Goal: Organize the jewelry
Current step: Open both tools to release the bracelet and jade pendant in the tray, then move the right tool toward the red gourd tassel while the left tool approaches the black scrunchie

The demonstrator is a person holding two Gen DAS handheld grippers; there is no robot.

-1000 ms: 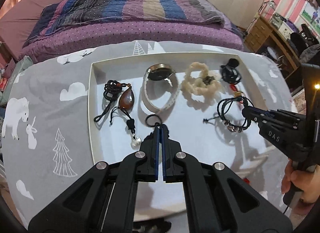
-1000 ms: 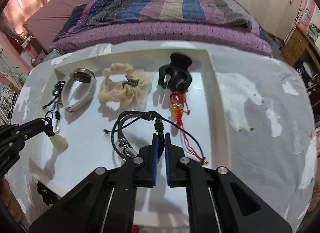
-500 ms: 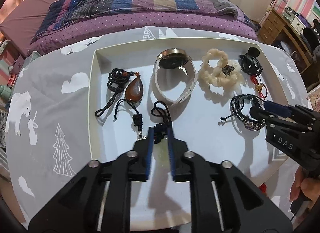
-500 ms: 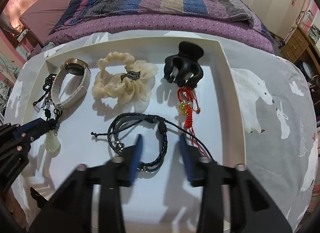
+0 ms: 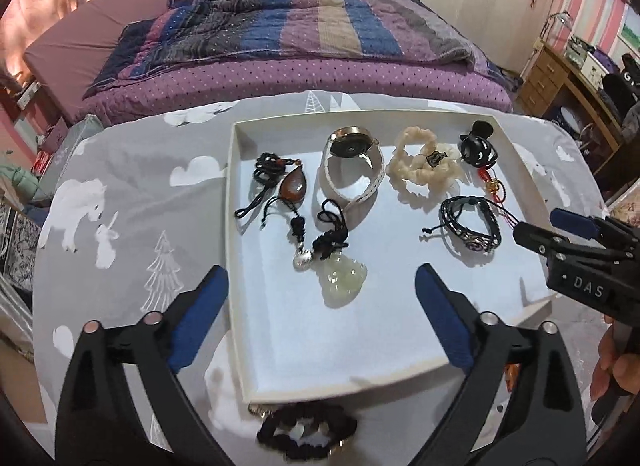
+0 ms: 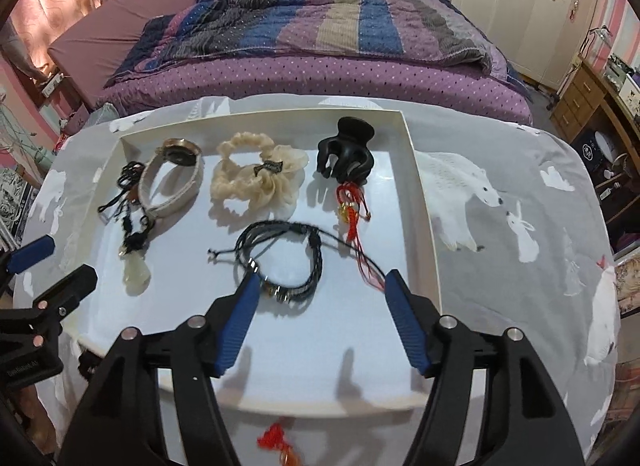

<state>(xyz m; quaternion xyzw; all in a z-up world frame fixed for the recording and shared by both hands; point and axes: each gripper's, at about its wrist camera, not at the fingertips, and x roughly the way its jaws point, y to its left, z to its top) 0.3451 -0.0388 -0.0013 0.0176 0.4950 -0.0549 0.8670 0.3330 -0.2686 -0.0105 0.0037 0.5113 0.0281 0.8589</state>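
Note:
A white tray (image 5: 234,193) holds the jewelry. In it lie an amber pendant (image 5: 294,185), a white-strap watch (image 5: 352,161), a cream scrunchie (image 5: 420,165), a black claw clip (image 5: 476,143) and a red cord charm (image 5: 494,185). My left gripper (image 5: 320,278) is opening wide above a pale jade pendant (image 5: 344,276), which lies loose on the tray floor, untouched. My right gripper (image 6: 323,280) is also opening. The black braided bracelet (image 6: 280,262) lies flat just ahead of its tips, free of the pads.
Outside the tray's near edge lie a black bead bracelet (image 5: 308,430) and a red knotted charm (image 6: 276,442), both on the grey bear-print cloth (image 6: 500,225). A bed (image 6: 320,25) stands behind the table and a wooden desk (image 5: 560,77) at right. A person's hand (image 5: 616,370) holds the right gripper.
Both grippers went from shut to open and drew back a little. The left let go of the jade pendant's cord, the right of the black braided bracelet. Both pieces now rest in the tray.

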